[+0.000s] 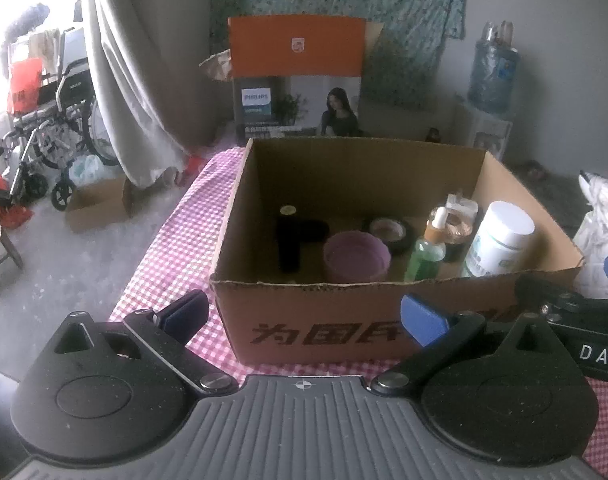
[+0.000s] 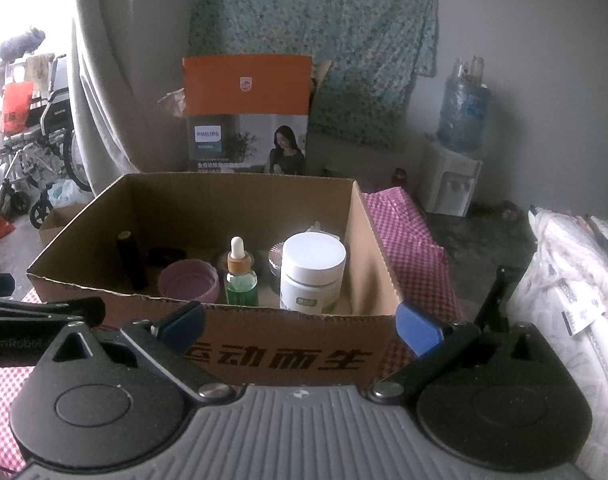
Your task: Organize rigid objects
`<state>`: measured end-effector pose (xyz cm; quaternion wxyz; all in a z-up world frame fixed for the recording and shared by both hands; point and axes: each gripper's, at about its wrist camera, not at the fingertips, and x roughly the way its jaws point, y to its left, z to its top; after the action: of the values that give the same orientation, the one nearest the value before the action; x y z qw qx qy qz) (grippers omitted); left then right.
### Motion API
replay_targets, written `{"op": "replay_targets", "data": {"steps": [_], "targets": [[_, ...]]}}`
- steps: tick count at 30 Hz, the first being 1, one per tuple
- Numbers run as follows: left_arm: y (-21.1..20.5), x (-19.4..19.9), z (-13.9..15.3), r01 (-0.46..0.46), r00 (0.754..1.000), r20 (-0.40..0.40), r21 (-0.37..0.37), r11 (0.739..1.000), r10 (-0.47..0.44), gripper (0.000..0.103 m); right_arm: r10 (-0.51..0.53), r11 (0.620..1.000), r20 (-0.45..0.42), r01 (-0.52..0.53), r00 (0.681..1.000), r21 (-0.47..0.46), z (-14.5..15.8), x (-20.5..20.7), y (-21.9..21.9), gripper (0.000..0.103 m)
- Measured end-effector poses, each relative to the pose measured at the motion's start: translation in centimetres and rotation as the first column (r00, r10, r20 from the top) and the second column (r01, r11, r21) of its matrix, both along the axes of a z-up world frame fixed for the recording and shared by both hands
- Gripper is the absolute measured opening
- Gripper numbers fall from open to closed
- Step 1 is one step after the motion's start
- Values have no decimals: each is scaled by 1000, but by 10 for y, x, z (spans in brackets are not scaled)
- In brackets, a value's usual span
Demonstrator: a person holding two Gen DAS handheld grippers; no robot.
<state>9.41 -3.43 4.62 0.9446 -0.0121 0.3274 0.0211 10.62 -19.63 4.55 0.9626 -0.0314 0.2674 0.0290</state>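
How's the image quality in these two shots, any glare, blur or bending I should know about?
Left wrist view: window glare blows out the upper left behind the wheelchair, and the cardboard box interior is dim. Right wrist view: same washed-out left edge, soft haze throughout, the box rim bowed by the fisheye, dark corners.

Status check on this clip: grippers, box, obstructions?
Left gripper open, empty. Right gripper open, empty. Cardboard box holds white jar, dropper bottle, pink lid. Nothing blocking.

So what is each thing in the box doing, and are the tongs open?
Cardboard box: open, no lid.
White jar: upright, capped.
Green dropper bottle: upright, capped.
Pink cup: upright, empty.
Black tube: upright.
Left tongs: open, empty.
Right tongs: open, empty.
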Motion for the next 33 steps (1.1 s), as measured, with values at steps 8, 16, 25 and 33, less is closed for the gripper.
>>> {"op": "replay_targets", "data": {"steps": [8, 16, 25, 33], "targets": [[-2, 1, -1, -1, 1000, -8, 4, 1000, 1, 103, 0, 1000, -7, 0, 1000, 11, -1, 2, -3, 103], [-3, 1, 0, -2, 1000, -10, 4, 1000, 2, 103, 2, 1000, -10, -2, 1000, 14, -1, 4, -4, 103], [-4, -1, 0, -8, 1000, -8, 5, 1000, 8, 103, 1, 1000, -10, -1, 1000, 16, 1, 4, -5, 103], [-4, 0, 0, -8, 1000, -9, 4, 1000, 8, 103, 0, 1000, -11, 0, 1000, 16, 1, 4, -4, 103]]}}
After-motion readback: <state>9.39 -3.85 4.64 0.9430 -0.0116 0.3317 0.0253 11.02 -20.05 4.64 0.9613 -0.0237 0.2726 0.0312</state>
